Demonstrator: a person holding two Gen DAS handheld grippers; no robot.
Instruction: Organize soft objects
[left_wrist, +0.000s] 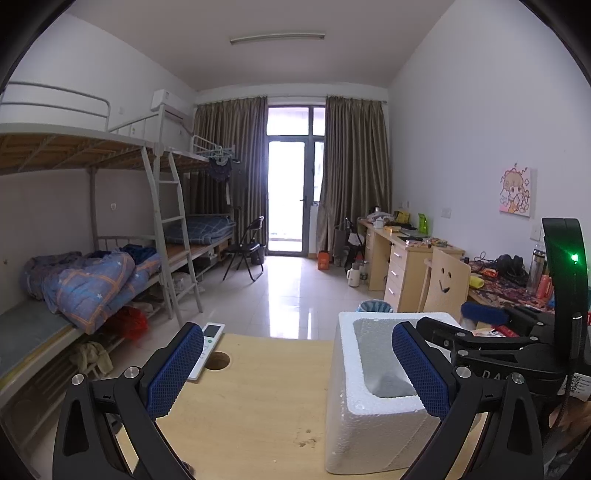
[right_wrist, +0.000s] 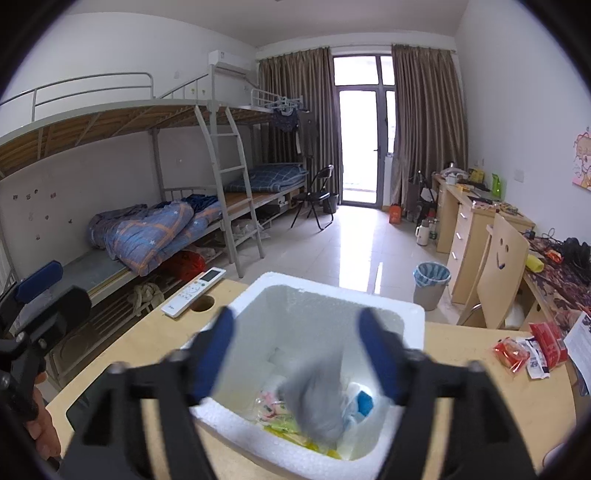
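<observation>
The foam box (right_wrist: 295, 291) is white expanded polystyrene, grainy and matt, with a beaded texture along its rim. Inside it at the lower centre of the right wrist view lies a blurred grey cloth (right_wrist: 317, 398) over glossy, crinkled plastic wrappers (right_wrist: 280, 424). The table (left_wrist: 258, 387) is pale wood-grain laminate, smooth and lightly scuffed. The fingers (left_wrist: 176, 369) carry blue rubbery pads with a fine diamond-knurled surface on matt black plastic arms with shiny metal bolts. The remote (right_wrist: 194, 291) at left centre is smooth white plastic. The floor (left_wrist: 288, 291) is glossy tile that mirrors the window light.
</observation>
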